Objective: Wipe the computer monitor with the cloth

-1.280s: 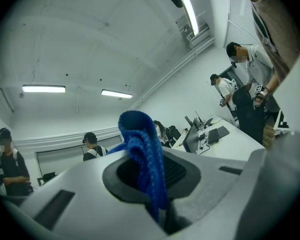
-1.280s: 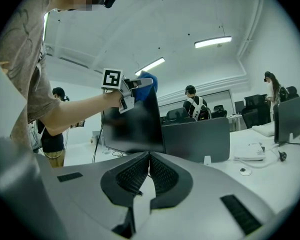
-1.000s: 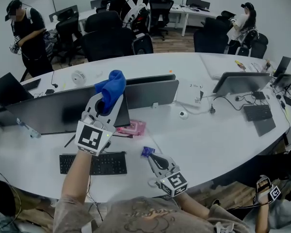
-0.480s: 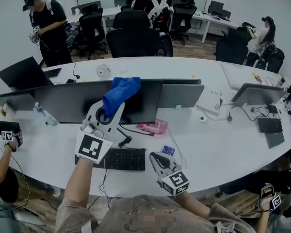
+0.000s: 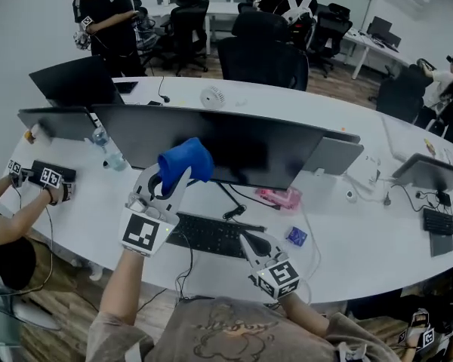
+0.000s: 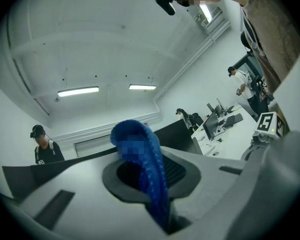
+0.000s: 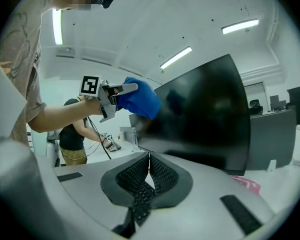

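Left gripper (image 5: pixel 168 178): jaws clamped on the blue cloth (image 5: pixel 186 158), which bunches above the tips. Black monitor (image 5: pixel 249 148): directly ahead of the cloth; contact cannot be told. Right gripper (image 5: pixel 249 241): jaws together, empty, low over the keyboard (image 5: pixel 211 234), to the right of the left gripper.

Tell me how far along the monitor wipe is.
Done: cloth clamped in the left gripper. In hand: cloth raised to the left half of the monitor; contact unclear. Left: wiping across the screen. The right gripper is shut, empty, over the keyboard.
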Demonstrator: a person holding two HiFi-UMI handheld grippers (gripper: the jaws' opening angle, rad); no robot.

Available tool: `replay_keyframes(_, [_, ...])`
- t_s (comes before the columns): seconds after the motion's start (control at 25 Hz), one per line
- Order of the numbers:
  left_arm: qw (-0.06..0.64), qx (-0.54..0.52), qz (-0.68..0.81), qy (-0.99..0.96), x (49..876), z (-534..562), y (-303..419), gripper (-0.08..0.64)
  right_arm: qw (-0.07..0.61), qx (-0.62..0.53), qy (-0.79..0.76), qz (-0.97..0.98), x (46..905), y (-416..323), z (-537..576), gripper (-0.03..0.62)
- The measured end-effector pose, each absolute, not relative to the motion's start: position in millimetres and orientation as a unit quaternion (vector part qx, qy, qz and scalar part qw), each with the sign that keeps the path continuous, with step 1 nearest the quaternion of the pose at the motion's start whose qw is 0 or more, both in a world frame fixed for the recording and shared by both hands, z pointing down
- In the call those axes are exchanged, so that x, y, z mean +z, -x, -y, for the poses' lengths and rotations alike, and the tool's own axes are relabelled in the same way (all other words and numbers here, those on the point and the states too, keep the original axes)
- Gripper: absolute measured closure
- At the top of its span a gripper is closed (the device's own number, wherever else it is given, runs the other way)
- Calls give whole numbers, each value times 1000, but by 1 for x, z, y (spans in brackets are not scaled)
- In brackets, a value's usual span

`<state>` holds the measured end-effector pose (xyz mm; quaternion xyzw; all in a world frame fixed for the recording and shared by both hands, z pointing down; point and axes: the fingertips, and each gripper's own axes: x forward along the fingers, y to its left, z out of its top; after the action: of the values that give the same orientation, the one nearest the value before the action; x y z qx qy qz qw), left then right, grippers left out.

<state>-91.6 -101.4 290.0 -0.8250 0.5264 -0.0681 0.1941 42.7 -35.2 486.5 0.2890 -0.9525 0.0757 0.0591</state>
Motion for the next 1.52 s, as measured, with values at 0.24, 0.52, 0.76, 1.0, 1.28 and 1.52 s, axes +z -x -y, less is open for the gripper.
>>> replay_keyframes(0.24, [159,-78,-569,803,309,79,163,512,59,78,-260,961,487,11,30,571])
replay_keyframes(0.52, [119,-96,-590,793,350,77,209,512,64,80,-260,960,488,39,35,571])
replay_keyframes(0.76, [80,-100,-597,792,396,88,237,512,78,84,-263,958,498,59,46,571])
replay_keyframes(1.0, [53,-113,-606,786,445,106,265,512,88,92,-255,958,511,87,62,571])
replay_keyframes(1.28, [5,-129,-613,779,502,126,300,512,103,106,-244,958,527,120,86,571])
replay_keyframes(1.52, [-27,-142,-622,770,549,144,333,512,113,115,-236,958,541,148,107,571])
